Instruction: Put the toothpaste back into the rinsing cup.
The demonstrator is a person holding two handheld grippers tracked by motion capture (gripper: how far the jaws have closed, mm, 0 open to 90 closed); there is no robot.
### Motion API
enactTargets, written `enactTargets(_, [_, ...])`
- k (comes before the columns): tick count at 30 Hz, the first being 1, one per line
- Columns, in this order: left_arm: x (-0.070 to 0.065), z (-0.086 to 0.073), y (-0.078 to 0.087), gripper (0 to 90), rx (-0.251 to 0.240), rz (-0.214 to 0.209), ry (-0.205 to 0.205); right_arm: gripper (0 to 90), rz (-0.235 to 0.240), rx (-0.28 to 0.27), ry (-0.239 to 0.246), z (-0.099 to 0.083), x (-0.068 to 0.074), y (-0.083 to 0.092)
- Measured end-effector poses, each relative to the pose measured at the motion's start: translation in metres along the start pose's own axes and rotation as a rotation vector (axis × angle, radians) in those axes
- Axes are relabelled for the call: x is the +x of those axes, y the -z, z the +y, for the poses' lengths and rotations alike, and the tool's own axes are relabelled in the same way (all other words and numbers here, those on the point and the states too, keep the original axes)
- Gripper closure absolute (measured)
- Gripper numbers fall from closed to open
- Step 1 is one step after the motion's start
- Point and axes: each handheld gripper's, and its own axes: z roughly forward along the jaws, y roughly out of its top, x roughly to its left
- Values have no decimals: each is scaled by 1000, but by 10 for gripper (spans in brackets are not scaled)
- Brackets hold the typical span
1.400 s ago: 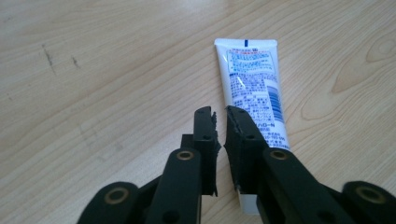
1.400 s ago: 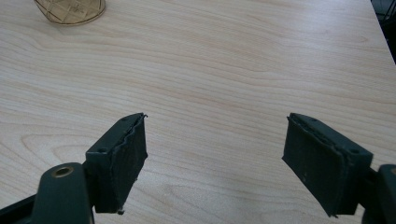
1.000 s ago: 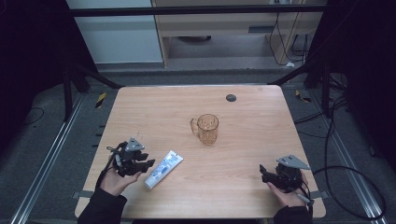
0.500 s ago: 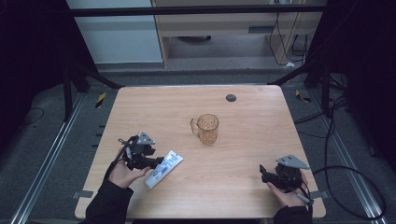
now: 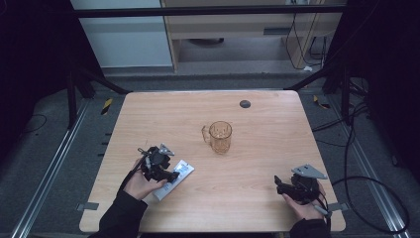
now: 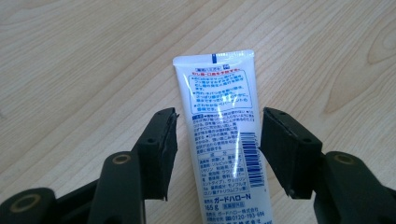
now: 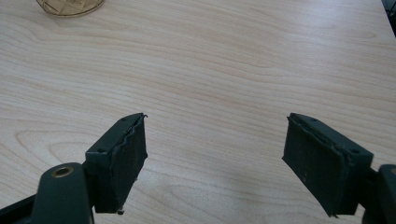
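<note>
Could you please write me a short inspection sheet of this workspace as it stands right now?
Surface: wooden table, light grain, with a small dark round spot near its far edge.
Job's things: white toothpaste tube lies flat, printed side up, between the jaws of the left hand-held gripper; the pads stand apart from it.
Clutter: amber glass mug stands upright mid-table, handle towards the left.
Grippers: the left hand-held gripper's jaws have just been opening and straddle the tube; right hand-held gripper is open over bare wood.
Cables: one trails from the right hand-held gripper onto the floor; more lie near the far right.
Surroundings: dark frame bars, grey floor, pale cabinet behind.
</note>
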Motion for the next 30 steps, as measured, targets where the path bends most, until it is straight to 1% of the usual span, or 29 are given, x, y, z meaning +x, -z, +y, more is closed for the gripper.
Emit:
enactTargets(2, [0,1,-3,442,8,-1,4,210,1,3,0,0,0,0])
enactTargets(11, [-4,3,-14,415,52,-7,-4,210,4,5,3,1,1,-1])
enactTargets(15, [-3,3,-19,413,66,-11,-1,209,6,6,4,1,1,-1])
enactTargets(17, [-2,3,-22,413,66,-19,11,209,7,6,3,1,1,-1])
enactTargets(22, [-2,3,-28,388,84,-20,8,208,8,11,9,1,2,-2])
enactTargets(26, [0,2,-31,376,88,-27,20,208,8,13,9,0,2,-2])
enactTargets(30, [-1,2,-33,372,93,-27,23,208,8,12,7,1,2,-2])
